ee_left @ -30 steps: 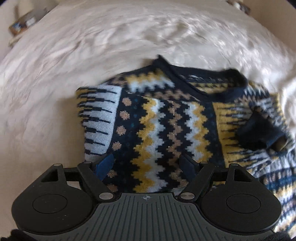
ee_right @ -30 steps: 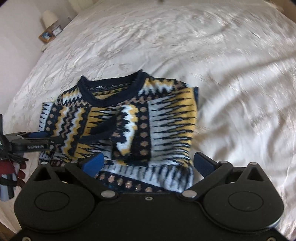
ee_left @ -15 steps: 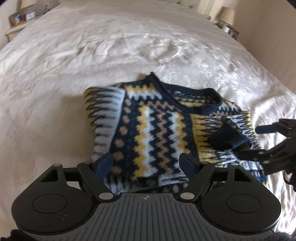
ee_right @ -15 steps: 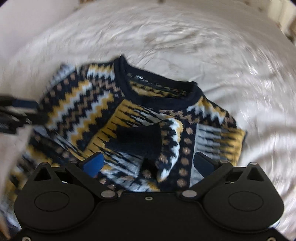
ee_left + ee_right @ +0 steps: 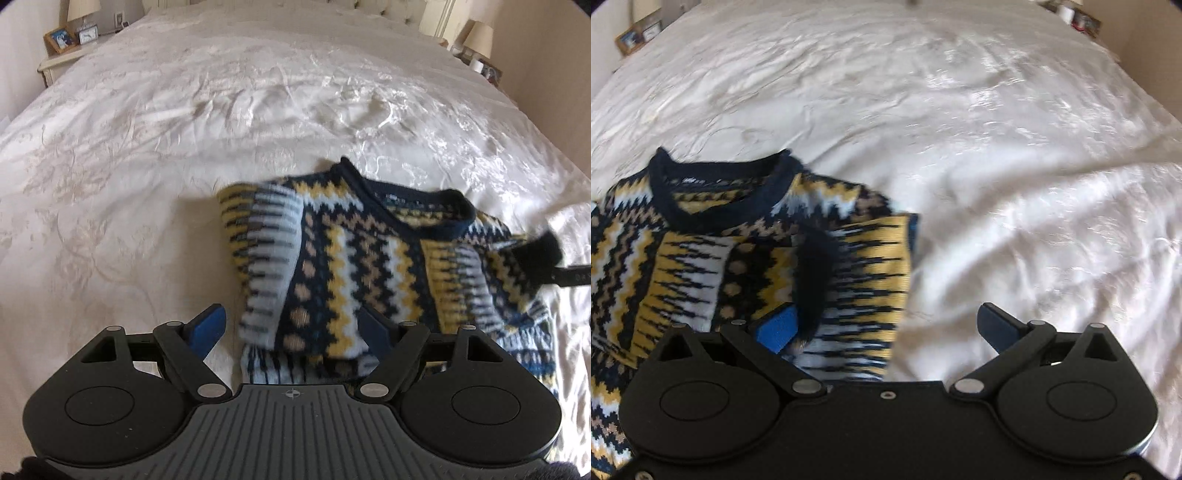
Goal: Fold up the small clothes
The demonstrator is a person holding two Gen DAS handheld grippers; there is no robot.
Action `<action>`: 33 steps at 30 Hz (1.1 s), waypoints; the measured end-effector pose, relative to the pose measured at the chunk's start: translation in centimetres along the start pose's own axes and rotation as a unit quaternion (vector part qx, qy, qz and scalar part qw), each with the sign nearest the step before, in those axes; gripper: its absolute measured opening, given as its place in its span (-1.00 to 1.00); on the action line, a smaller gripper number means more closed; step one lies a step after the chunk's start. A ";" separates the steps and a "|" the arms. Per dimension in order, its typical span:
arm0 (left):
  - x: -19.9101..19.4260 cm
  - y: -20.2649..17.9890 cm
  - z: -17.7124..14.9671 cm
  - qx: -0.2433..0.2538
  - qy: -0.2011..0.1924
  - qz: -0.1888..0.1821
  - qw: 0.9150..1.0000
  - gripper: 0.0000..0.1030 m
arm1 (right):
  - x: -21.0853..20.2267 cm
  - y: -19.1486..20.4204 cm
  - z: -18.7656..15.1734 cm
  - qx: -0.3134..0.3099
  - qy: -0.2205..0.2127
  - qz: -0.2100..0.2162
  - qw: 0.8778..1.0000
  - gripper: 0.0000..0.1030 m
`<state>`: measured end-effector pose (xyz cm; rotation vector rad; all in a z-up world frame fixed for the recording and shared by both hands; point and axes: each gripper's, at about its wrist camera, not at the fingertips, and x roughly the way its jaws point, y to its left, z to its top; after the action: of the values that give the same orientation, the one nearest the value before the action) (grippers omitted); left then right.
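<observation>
**Both tools open over a part-folded sweater on the bed**

Left tool (image 5: 291, 325): jaws spread wide, nothing between the pads. The blue left pad (image 5: 207, 325) sits over bare bedspread just beside the sweater's left edge; the right pad overlaps the knit near the hem. Whether either pad touches the fabric cannot be told.

Right tool (image 5: 886, 325): jaws also spread wide, gripping nothing. Its blue left pad (image 5: 777, 328) lies against or just above the sweater, next to the dark cuff (image 5: 812, 280) of a folded-in sleeve; contact not resolvable. Its right pad is over bare bedspread, apart from the sweater.

Sweater (image 5: 354, 266): small knit, navy with yellow, white and tan zigzag bands and a navy collar (image 5: 417, 206). It lies flat on the bed, collar on the far side from the tools, hem on the near side. Its left sleeve (image 5: 266, 254) is folded inward over the body, showing pale-blue and yellow stripes. On its right side the other sleeve is folded across, dark cuff (image 5: 535, 254) on top; in the left wrist view a dark bar of the right tool reaches to that cuff at the frame edge. Image soft from motion blur.

Bed (image 5: 184, 147): white patterned bedspread, creased, carrying the sweater. Beyond the bed's far left corner from the sweater, a nightstand with a framed picture (image 5: 59, 38) and a lamp (image 5: 83, 7); beyond the far right corner, another lamp (image 5: 478, 35).
</observation>
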<state>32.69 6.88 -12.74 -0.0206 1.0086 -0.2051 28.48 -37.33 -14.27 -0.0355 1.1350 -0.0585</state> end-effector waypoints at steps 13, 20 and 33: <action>4.6 0.3 2.1 0.003 0.023 0.092 0.995 0.52 | 1.3 2.3 0.4 -0.026 0.017 0.049 0.998 0.99; 5.7 4.8 0.1 -0.101 0.046 0.081 0.991 0.93 | 4.6 2.4 -1.4 -0.030 0.071 0.039 0.996 0.99; 6.9 4.4 3.5 -0.040 0.021 0.122 0.991 0.94 | 4.8 2.0 -1.4 -0.025 0.077 0.045 0.996 0.99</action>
<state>39.95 9.71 -17.15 0.0333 1.0510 0.0593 29.26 -35.65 -19.29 -0.0237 1.2908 0.0481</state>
